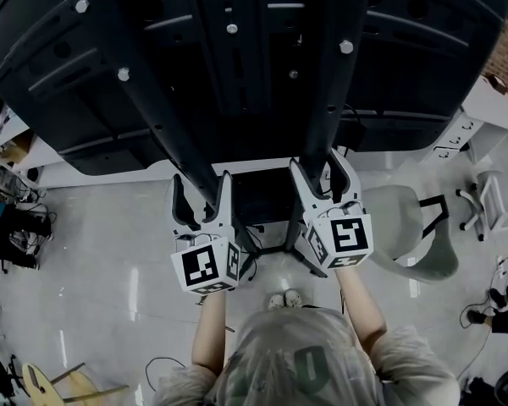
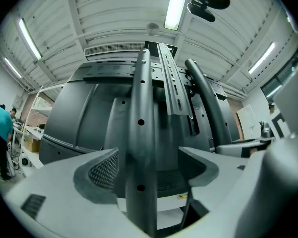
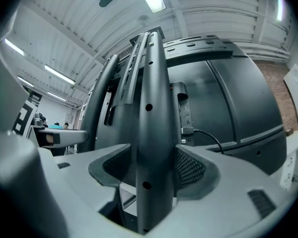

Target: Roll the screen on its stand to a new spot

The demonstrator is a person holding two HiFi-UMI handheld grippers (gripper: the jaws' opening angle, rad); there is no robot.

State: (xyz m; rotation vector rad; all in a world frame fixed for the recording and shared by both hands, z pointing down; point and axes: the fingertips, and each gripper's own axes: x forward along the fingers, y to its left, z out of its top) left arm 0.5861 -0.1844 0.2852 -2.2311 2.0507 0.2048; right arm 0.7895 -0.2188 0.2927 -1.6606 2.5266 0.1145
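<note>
Pale glossy floor point(image 1: 110, 252) lies below in the head view, with a pale chair point(image 1: 415, 227) at 3 o'clock. Toward 12 o'clock the dark back of the screen point(image 1: 237, 57) fills the upper half, carried on a stand with two dark uprights. The left tongs point(image 1: 201, 184), at 7 o'clock from centre, straddle the left upright point(image 1: 165, 134). The right tongs point(image 1: 320, 166), at 4 o'clock, straddle the right upright point(image 1: 330, 91).

Left gripper view: under a ceiling with strip lights point(image 2: 176, 4), the left tongs point(image 2: 149, 167) stand wide open. The left upright point(image 2: 141, 133) rises between the pads, close to the 9 o'clock pad, with a clear gap at 3 o'clock; nothing is clamped. The screen point(image 2: 79, 113) bulges behind.

Right gripper view: the right tongs point(image 3: 153, 170) are spread wide around the right upright point(image 3: 154, 83), pads close on both sides but not squeezing it. The screen point(image 3: 228, 93) lies toward 2 o'clock, with a cable point(image 3: 208, 135) plugged into it.
</note>
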